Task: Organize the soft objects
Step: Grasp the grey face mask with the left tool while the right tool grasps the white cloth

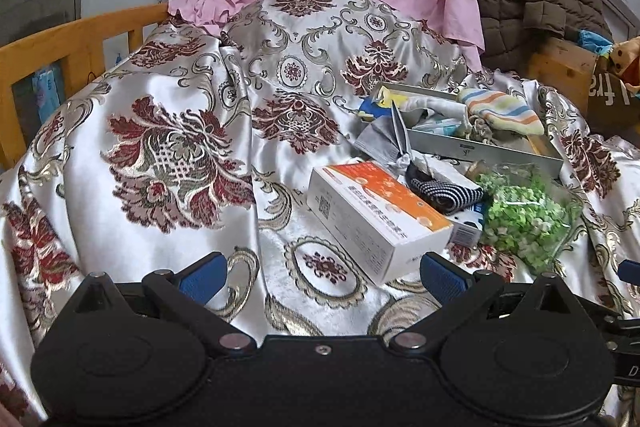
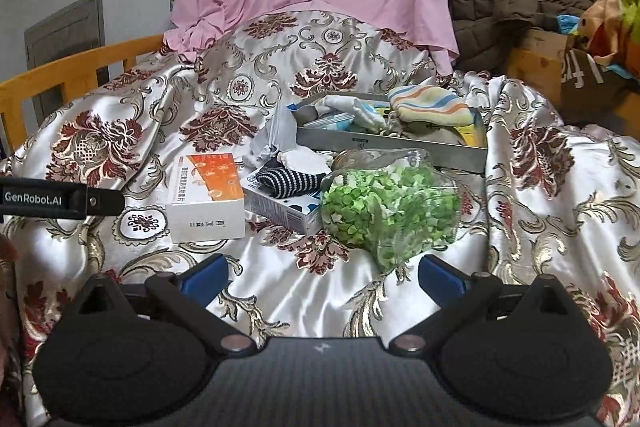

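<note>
Both my claws are spread wide with nothing in them. My left claw [image 1: 322, 277] hangs over the patterned satin bedspread [image 1: 152, 115], just short of the orange-and-white box [image 1: 376, 215]. My right claw [image 2: 322, 273] sits just in front of the clear jar of green bits [image 2: 390, 211]. The soft stuff is mostly piled in the metal tray [image 2: 394, 143] further back: a striped cloth [image 2: 434, 109] draped on its right end, pale fabrics beside it. A navy striped sock [image 2: 290, 181] lies on the blue-and-white box [image 2: 282, 209], between the orange box and the jar.
</note>
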Action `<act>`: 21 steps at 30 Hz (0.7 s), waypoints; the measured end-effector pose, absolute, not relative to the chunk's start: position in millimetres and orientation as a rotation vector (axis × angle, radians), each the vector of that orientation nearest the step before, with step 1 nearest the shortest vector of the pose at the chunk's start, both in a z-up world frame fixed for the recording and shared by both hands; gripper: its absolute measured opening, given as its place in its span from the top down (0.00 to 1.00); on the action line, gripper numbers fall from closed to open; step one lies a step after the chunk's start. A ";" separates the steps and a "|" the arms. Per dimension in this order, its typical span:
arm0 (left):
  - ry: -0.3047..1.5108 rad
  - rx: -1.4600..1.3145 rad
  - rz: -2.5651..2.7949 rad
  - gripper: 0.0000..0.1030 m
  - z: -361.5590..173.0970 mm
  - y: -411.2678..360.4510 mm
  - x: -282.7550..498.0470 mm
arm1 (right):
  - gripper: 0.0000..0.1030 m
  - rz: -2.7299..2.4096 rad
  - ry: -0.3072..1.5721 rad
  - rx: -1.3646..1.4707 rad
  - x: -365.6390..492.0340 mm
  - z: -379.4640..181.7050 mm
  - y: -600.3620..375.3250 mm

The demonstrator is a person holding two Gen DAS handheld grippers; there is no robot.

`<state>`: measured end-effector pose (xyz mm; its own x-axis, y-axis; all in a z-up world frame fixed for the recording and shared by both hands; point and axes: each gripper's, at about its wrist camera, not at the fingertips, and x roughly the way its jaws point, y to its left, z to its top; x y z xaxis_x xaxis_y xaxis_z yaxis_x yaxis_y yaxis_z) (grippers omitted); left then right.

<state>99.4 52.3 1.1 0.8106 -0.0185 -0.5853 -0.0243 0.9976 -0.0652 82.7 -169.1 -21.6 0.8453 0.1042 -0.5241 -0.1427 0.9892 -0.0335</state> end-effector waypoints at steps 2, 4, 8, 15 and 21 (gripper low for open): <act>0.621 -0.064 0.006 0.01 0.6 51.6 103.4 | 0.00 0.132 0.548 -0.071 87.9 -22.3 -168.7; 0.617 -0.065 0.002 0.01 0.5 51.3 107.1 | 0.00 0.133 0.547 -0.069 93.4 -22.6 -168.3; 0.594 -0.062 -0.014 0.01 1.4 48.4 116.9 | 0.00 0.144 0.544 -0.069 105.9 -23.5 -166.7; 0.531 0.018 -0.040 0.01 2.7 36.4 140.9 | 0.00 0.158 0.516 -0.133 130.0 -26.3 -157.1; 0.511 0.012 -0.063 0.01 -1.4 36.7 167.7 | 0.00 0.158 0.488 -0.163 150.2 -28.7 -156.0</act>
<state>167.7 36.7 -1.4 0.8703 -0.0571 -0.4892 0.0630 0.9980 -0.0042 150.2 -156.0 -28.7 0.8717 0.1117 -0.4771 -0.1894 0.9748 -0.1179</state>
